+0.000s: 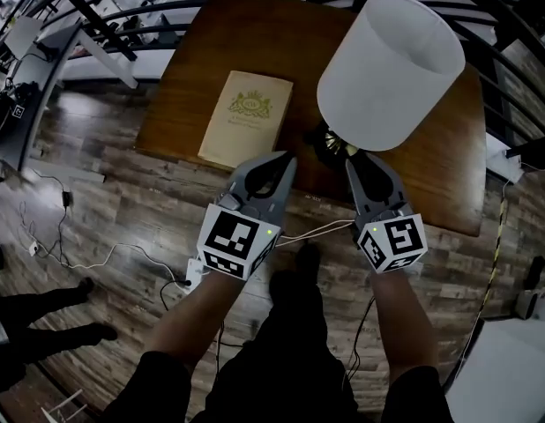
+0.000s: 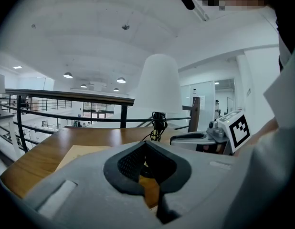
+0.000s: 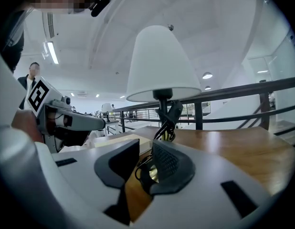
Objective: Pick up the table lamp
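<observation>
Well, the crest-stamped book (image 1: 246,117) on the wooden table (image 1: 180,86) bears print too small to read. Both forearms reach forward, nearly level. The left gripper (image 1: 286,159) is closed and empty. The right gripper (image 1: 354,160) stands slightly parted, gripping nothing, at the base of the upright table lamp (image 1: 391,60).

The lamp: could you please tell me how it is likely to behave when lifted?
The lamp is probably top-heavy, with a wide shade over a small base, so it may tip if gripped low. The shade likely dents easily. The cord looped below the shade looks floppy and may snag.
</observation>
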Tool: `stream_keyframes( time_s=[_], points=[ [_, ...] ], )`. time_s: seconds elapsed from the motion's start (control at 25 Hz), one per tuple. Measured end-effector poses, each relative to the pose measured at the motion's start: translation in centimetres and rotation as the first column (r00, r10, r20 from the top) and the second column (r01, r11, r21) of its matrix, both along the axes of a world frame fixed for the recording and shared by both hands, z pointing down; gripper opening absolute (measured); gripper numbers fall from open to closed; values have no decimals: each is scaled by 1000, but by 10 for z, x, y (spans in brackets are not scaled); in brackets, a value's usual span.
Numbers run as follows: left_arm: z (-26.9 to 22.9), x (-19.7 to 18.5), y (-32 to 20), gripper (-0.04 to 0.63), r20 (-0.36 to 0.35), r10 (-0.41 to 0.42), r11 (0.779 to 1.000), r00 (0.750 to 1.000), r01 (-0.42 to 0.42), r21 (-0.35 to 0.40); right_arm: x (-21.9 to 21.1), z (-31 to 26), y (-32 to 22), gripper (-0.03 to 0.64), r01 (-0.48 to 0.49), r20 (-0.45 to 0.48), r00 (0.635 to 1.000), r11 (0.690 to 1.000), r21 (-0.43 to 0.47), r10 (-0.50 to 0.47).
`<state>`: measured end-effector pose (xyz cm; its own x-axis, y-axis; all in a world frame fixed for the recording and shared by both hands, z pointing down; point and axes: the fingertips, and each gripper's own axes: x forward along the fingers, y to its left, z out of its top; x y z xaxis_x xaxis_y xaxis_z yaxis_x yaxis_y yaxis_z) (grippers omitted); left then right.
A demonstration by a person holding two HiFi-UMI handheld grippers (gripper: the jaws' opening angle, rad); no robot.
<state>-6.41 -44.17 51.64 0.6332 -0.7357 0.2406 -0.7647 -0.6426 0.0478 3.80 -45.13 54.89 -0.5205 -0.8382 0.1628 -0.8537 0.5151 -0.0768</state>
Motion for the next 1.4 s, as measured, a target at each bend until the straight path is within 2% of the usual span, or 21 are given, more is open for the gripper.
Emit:
stream_keyframes(
  time_s=[0.28, 0.6, 0.8, 1.16, 1.4],
  points=[
    [15, 9, -22, 8, 17, -9, 1000, 1000, 9, -27, 2, 11, -30, 147, -61, -14, 998, 998, 8, 61],
    [37, 4, -34, 8, 18, -52, 996, 998, 53, -76, 8, 17, -52, 164, -145, -54, 988, 988, 53, 148],
    [38, 6, -37, 8, 19, -61, 996, 998, 62, -69, 9, 17, -54, 169, -140, -7, 990, 988, 58, 141],
    [40, 5, -38, 8, 14, -69, 995, 998, 69, -66, 6, 7, -63, 236, -132, 16, 991, 988, 82, 131],
    [47, 7, -48, 8, 21, -73, 995, 997, 75, -71, 0, 13, -84, 241, -154, 25, 988, 985, 75, 152]
  ],
)
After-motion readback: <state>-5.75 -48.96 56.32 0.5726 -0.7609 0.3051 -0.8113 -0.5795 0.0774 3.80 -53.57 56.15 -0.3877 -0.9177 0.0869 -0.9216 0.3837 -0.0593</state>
